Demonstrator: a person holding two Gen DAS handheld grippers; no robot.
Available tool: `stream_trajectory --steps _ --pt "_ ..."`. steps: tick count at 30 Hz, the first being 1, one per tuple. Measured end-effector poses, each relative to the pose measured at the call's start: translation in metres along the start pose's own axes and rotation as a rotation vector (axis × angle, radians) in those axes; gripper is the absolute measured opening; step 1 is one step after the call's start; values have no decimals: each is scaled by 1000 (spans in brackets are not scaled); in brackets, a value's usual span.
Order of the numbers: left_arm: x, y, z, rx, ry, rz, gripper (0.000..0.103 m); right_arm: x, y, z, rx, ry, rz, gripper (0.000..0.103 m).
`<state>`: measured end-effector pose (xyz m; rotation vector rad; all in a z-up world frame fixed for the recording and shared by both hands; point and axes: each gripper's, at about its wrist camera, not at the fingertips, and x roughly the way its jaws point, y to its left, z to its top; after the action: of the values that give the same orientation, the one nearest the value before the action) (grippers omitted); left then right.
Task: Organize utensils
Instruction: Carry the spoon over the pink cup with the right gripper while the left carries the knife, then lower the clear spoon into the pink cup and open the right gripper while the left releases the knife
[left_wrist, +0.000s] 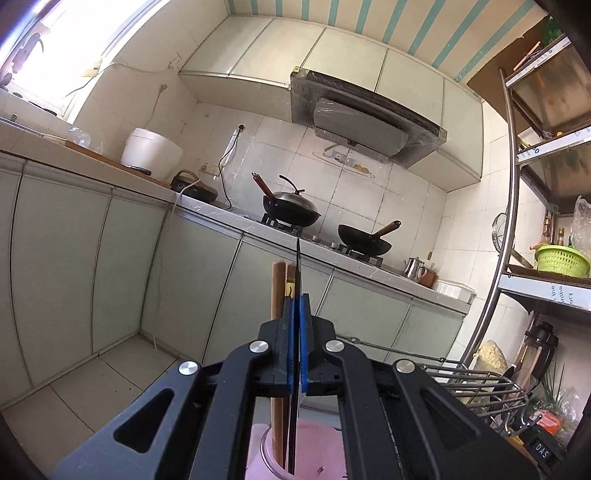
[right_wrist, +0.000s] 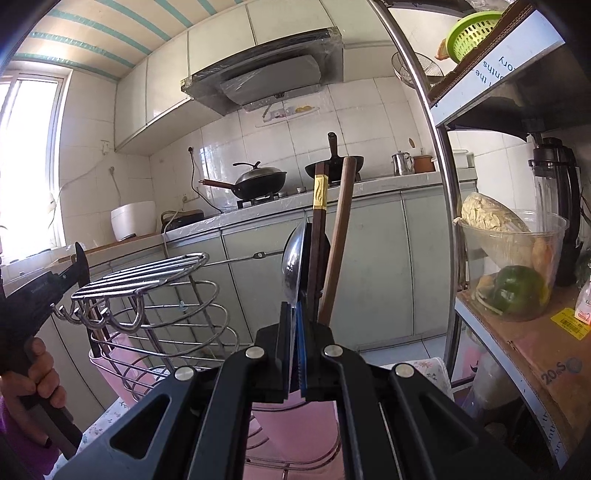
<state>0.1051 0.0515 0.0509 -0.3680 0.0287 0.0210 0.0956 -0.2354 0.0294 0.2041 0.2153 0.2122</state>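
Note:
My left gripper (left_wrist: 299, 301) is shut on a thin dark knife (left_wrist: 297, 266) held upright, edge on, its lower end reaching into a pink cup (left_wrist: 317, 461). A wooden chopstick (left_wrist: 277, 295) stands in the cup just left of the blade. My right gripper (right_wrist: 297, 308) is shut on a metal spoon (right_wrist: 293, 266), bowl upward. Behind it stand dark chopsticks with a yellow band (right_wrist: 318, 221) and a brown wooden handle (right_wrist: 340, 236), over a pink holder (right_wrist: 295, 417). The left gripper also shows in the right wrist view (right_wrist: 79, 264), hand-held at far left.
A wire utensil rack (right_wrist: 159, 295) stands left of the right gripper; it also shows in the left wrist view (left_wrist: 476, 384). A metal shelf (right_wrist: 517, 332) holds a plastic tub with vegetables (right_wrist: 513, 258) and a blender. Woks (left_wrist: 291, 210) sit on the stove beyond.

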Motion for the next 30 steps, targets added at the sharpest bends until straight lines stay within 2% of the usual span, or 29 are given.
stream_trajectory --steps 14,30 --pt "-11 15 -25 -54 166 -42 1 0 -4 -10 31 58 -3 3" --pt "-15 20 -40 -65 289 -52 3 -5 -2 -12 39 100 9 7"
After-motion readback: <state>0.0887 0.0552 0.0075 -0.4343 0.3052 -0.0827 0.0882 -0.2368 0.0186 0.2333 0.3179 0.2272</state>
